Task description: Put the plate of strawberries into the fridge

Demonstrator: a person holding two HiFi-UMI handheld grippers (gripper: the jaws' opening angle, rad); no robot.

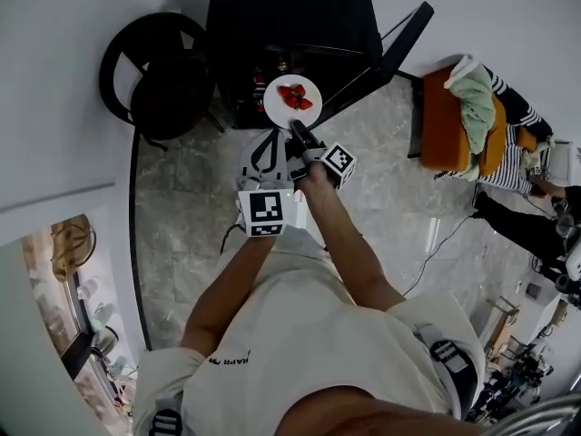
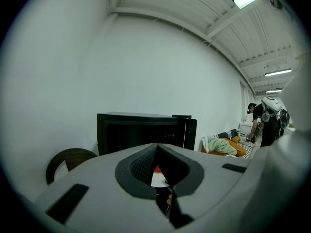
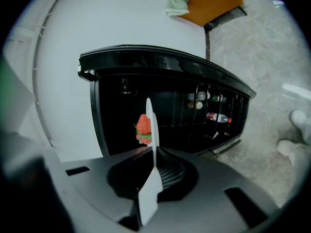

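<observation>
A white plate [image 1: 292,101] bearing red strawberries [image 1: 295,96] hangs level in front of the open black fridge [image 1: 290,16]. My right gripper [image 1: 298,131] is shut on the plate's near rim. In the right gripper view the plate [image 3: 151,130] shows edge-on between the jaws of the right gripper [image 3: 154,165], with a strawberry [image 3: 144,129] on its left face and the dark fridge interior [image 3: 170,115] behind. My left gripper [image 1: 269,138] sits just left of the right one, jaws together and empty. The left gripper [image 2: 156,147] faces the fridge [image 2: 141,130].
The fridge door [image 1: 392,48] stands swung open to the right, with bottles [image 3: 216,116] on its shelves. A round black chair [image 1: 159,71] is left of the fridge. An orange seat with green cloth [image 1: 467,121], a person [image 1: 536,216] and a floor cable [image 1: 436,243] lie to the right.
</observation>
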